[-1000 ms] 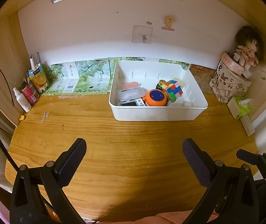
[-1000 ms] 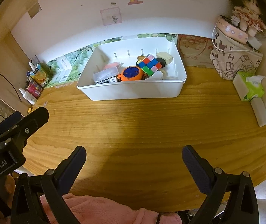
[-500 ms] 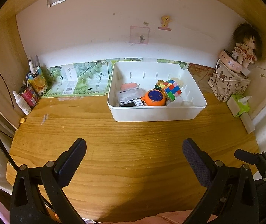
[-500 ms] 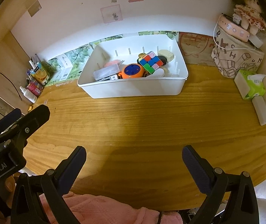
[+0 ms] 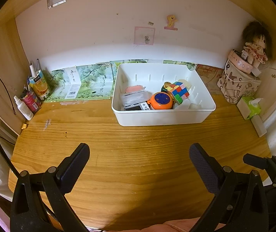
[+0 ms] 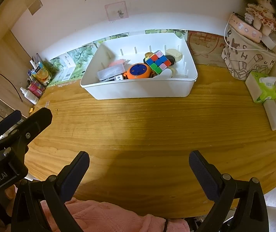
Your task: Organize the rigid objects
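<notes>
A white plastic bin (image 5: 163,118) (image 6: 138,92) stands at the back of the wooden desk. It holds a colour cube (image 5: 177,91) (image 6: 158,61), an orange round toy with a blue top (image 5: 161,101) (image 6: 138,71), a clear case (image 5: 134,96) (image 6: 110,72), a small white camera (image 5: 137,107) and other small items. My left gripper (image 5: 138,158) is open and empty above the desk's near edge. My right gripper (image 6: 138,163) is also open and empty, well short of the bin. The left gripper also shows at the left of the right wrist view (image 6: 24,118).
Bottles and cartons (image 5: 32,92) stand at the back left corner. A patterned bag with a doll (image 5: 240,81) and a green tissue pack (image 5: 250,107) (image 6: 264,88) stand at the right. Green printed boxes (image 5: 83,83) lean against the wall. Pink cloth (image 6: 107,216) lies below.
Both views have shifted slightly; the bin sits a little lower in the right wrist frame. Both grippers stay open and empty.
</notes>
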A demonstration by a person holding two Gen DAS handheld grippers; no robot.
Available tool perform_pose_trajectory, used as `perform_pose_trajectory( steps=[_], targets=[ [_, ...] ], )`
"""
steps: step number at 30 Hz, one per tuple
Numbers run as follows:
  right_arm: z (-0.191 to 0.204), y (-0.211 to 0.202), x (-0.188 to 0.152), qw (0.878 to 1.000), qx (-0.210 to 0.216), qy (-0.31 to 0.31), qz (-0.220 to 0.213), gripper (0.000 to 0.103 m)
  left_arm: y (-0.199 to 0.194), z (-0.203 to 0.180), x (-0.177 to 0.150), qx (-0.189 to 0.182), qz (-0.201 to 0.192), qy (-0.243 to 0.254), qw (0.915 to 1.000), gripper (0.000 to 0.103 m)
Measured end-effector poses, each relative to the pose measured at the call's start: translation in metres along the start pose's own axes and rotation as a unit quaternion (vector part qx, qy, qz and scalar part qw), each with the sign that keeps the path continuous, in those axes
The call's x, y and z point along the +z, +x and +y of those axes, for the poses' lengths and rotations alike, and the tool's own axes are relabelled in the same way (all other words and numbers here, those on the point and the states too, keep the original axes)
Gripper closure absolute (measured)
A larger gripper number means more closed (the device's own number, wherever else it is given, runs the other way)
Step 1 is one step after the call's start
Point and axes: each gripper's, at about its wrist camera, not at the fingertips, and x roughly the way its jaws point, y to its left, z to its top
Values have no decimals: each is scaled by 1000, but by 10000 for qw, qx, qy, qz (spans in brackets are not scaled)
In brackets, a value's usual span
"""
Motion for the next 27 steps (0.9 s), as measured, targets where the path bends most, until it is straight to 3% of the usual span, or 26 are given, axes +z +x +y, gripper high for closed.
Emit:
perform_pose_trajectory(
  steps=[27],
  targets=[
    [1,4,-1,10000,-33,30,60,0,1,-1,0,-2,6,17,10000,0]
  ],
)
